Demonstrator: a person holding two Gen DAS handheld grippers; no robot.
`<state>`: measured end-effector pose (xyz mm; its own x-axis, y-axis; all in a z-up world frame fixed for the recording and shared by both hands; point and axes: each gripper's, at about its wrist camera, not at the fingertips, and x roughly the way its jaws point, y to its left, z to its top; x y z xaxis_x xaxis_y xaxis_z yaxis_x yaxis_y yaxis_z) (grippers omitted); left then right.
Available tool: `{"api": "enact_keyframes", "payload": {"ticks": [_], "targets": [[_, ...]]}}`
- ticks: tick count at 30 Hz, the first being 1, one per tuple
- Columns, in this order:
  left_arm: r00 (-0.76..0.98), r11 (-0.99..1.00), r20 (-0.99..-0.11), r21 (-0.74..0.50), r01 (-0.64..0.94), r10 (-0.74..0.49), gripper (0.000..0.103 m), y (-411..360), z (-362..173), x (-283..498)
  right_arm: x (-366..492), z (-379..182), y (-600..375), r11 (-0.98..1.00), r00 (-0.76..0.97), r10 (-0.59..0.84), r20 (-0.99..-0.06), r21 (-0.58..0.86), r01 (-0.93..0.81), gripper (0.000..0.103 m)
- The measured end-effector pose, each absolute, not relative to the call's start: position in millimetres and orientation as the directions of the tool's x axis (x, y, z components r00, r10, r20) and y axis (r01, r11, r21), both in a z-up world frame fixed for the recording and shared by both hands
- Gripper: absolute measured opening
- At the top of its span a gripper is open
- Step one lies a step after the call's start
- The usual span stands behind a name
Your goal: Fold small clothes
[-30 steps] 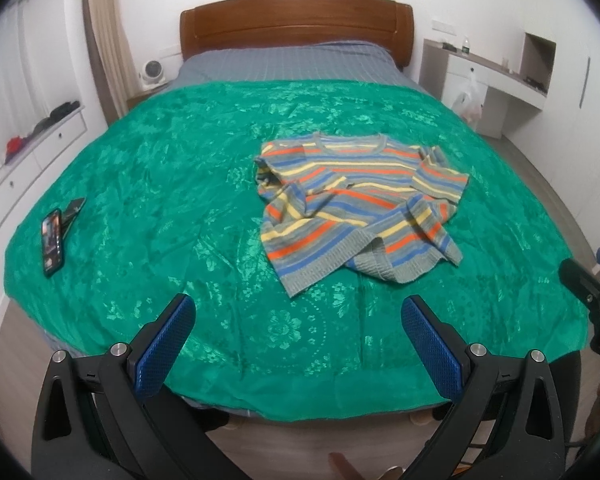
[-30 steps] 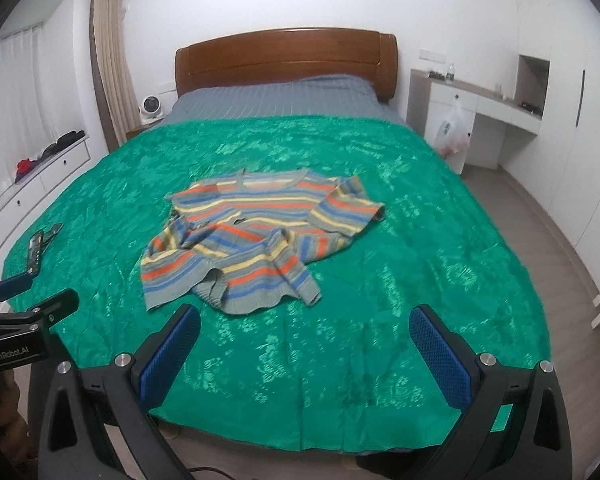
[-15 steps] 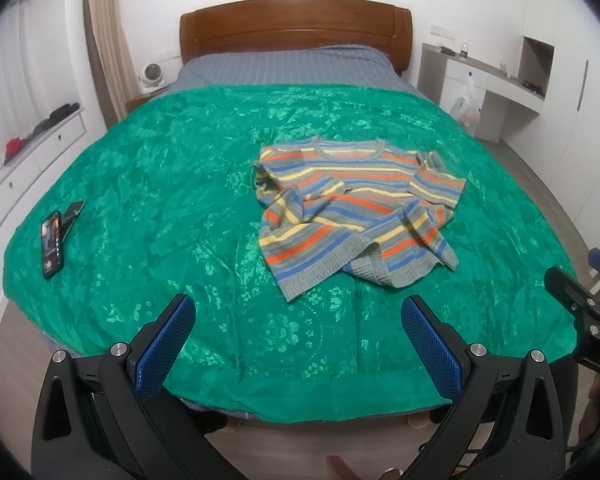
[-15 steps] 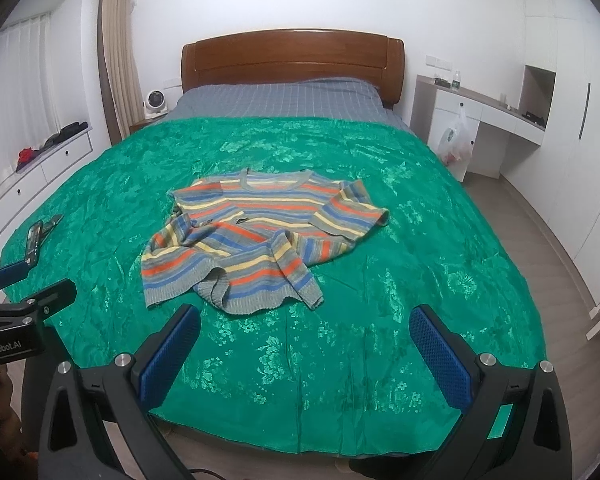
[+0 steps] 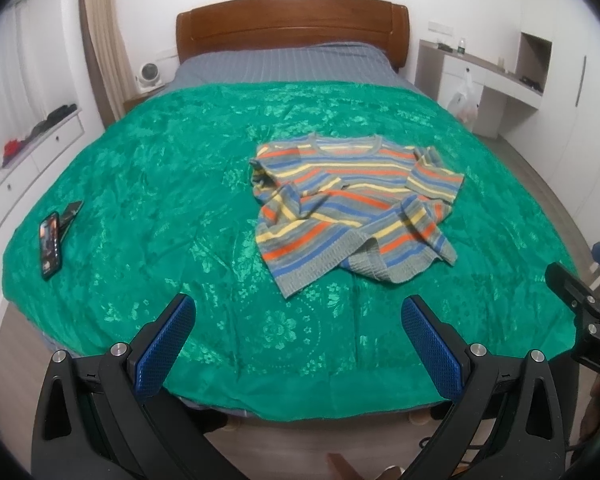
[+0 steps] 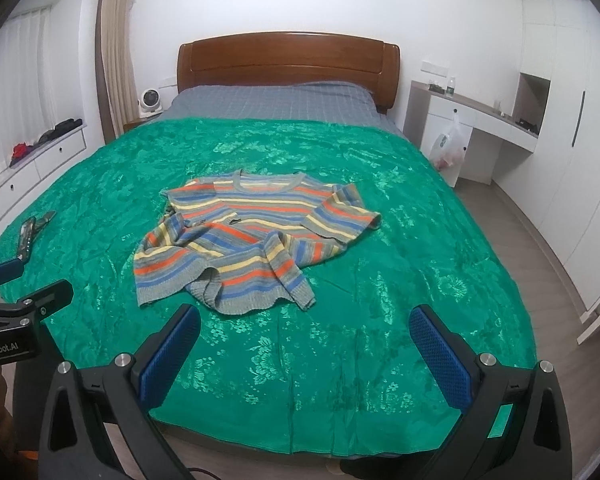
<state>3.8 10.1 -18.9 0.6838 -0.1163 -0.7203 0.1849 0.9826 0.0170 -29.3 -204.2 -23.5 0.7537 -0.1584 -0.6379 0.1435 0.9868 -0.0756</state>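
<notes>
White walls enclose a bedroom whose bed [image 6: 440,280], under a green floral bedspread [image 6: 380,360], fills the middle, its wooden headboard [image 6: 288,60] at twelve o'clock. A beige curtain [image 6: 114,60] hangs at eleven o'clock above low white drawers [image 6: 56,156] at nine. A white desk [image 6: 480,124] and wardrobes [image 6: 580,140] stand at two o'clock over grey wood flooring [image 6: 540,240].

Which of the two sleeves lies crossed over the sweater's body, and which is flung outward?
On the striped sweater, the camera-left sleeve lies folded across the body; the camera-right sleeve sticks outward.
</notes>
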Motion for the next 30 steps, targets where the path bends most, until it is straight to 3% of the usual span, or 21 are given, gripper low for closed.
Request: {"api": "enact_keyframes", "payload": {"ticks": [12,18,22,25,26,29,30], "targets": [[0.669,0.981,-0.737,0.04,0.188,-0.098,0.103,9.2,-32.7,15.5,-23.9,-33.3,-218.5,0.973,0.715,-0.223,-0.663,-0.109,0.202,0.103],[0.569,0.978,-0.811,-0.016,0.209,-0.135,0.103,40.8,-90.1,82.2,-16.1,-41.7,-220.4,0.993,0.789,-0.11,-0.604,-0.109,0.056,0.103],[0.488,0.977,-0.86,-0.054,0.208,-0.152,0.102,48.5,-137.1,128.8,31.3,-83.3,-229.9,0.992,0.75,-0.024,-0.66,-0.111,-0.066,0.103],[0.419,0.974,-0.885,-0.14,0.177,-0.203,0.09,48.3,-166.4,158.0,79.4,-121.8,-243.2,0.991,0.651,0.066,-0.756,-0.024,-0.128,0.102],[0.401,0.974,-0.892,-0.155,0.164,-0.209,0.082,45.4,-174.1,165.3,96.3,-133.0,-246.6,0.991,0.625,0.086,-0.776,0.0,-0.136,0.102],[0.407,0.979,-0.893,-0.141,0.144,-0.189,0.077,33.9,-181.7,176.0,130.9,-152.6,-251.2,0.99,0.6,0.109,-0.792,0.034,-0.134,0.102],[0.424,0.981,-0.888,-0.124,0.151,-0.178,0.061,28.1,-180.5,176.0,146.3,-162.9,-251.1,0.988,0.568,0.128,-0.813,0.057,-0.142,0.102]]}}
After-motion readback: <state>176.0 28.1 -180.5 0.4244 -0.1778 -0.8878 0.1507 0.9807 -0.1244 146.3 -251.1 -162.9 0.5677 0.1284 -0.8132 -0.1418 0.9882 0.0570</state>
